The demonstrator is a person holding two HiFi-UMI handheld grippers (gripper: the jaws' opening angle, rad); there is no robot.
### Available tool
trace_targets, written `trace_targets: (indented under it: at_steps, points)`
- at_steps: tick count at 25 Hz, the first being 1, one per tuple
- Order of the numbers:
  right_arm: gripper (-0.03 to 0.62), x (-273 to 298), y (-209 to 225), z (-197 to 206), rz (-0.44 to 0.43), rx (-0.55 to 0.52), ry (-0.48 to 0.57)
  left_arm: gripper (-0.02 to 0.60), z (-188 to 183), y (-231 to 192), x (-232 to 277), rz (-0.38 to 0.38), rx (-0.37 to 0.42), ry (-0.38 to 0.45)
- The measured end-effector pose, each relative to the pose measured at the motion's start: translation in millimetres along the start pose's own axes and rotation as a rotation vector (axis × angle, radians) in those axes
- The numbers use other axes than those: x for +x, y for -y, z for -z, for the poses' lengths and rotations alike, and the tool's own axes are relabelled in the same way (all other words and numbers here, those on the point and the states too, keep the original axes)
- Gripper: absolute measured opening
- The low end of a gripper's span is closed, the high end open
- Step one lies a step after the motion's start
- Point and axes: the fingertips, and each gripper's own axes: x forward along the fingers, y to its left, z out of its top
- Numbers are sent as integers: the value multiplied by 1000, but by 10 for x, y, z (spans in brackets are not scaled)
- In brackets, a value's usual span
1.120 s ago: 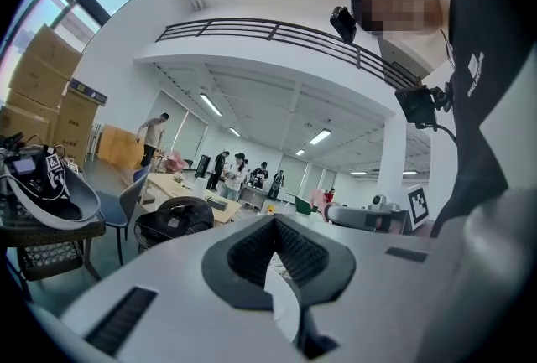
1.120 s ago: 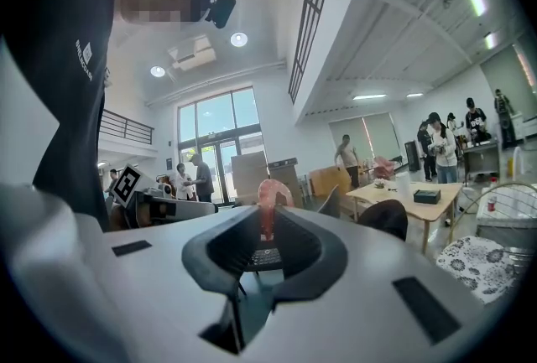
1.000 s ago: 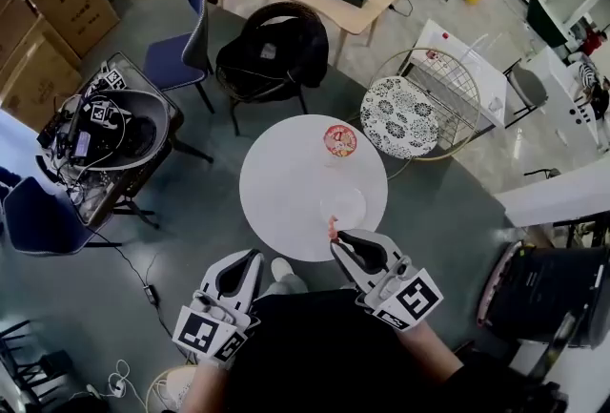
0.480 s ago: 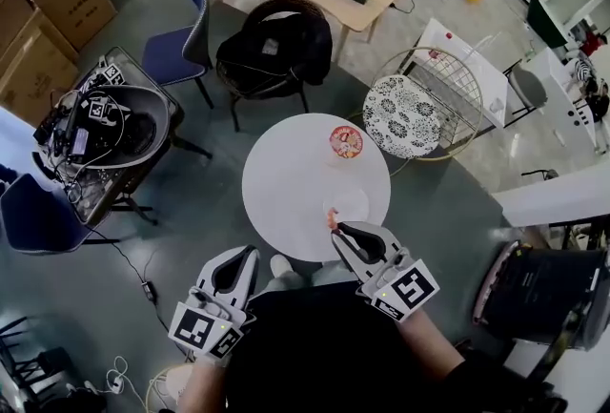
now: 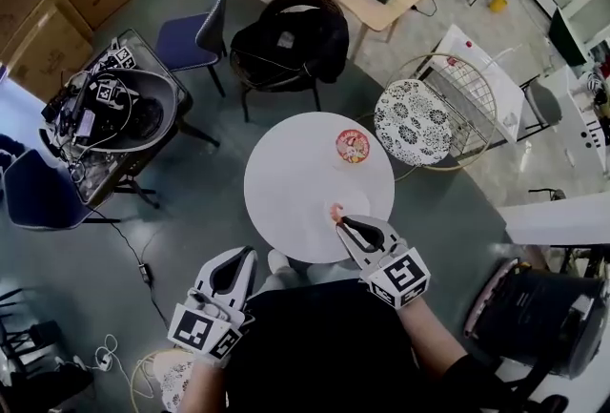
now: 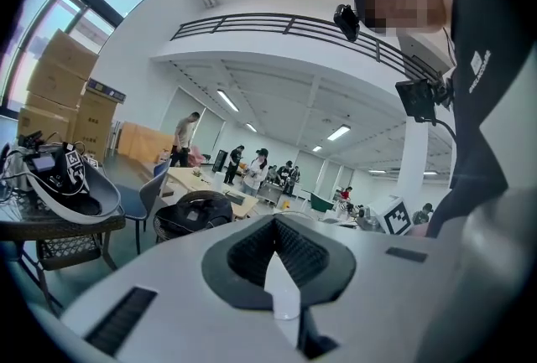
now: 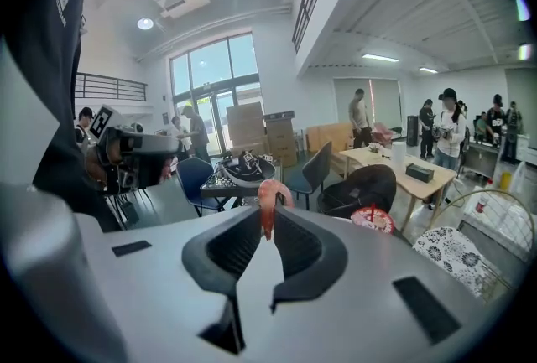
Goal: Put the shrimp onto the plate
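Pinching the shrimp (image 7: 266,202) in the right gripper (image 7: 267,223), jaws closing on its lower end, pink body sticking up past the tips; holding it at the near edge of the round white table (image 5: 286,182), on the right side; facing a red-lidded cup (image 5: 353,146) standing well apart, toward the far rim; holding the left gripper (image 5: 232,266) low, off the table's near left, jaws pressing together on nothing; pointing it out over the room, toward a dark chair (image 6: 195,215).
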Motion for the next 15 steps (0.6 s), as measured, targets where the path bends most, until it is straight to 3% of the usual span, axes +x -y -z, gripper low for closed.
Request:
trace_targets:
  at_steps: [5, 15]
  points:
    - [57, 142, 196, 309, -39, -52, -97, 6, 13, 42, 62, -70, 2, -2]
    - [57, 517, 535, 1036, -131, -54, -305, 6, 26, 89, 203, -194, 4, -29]
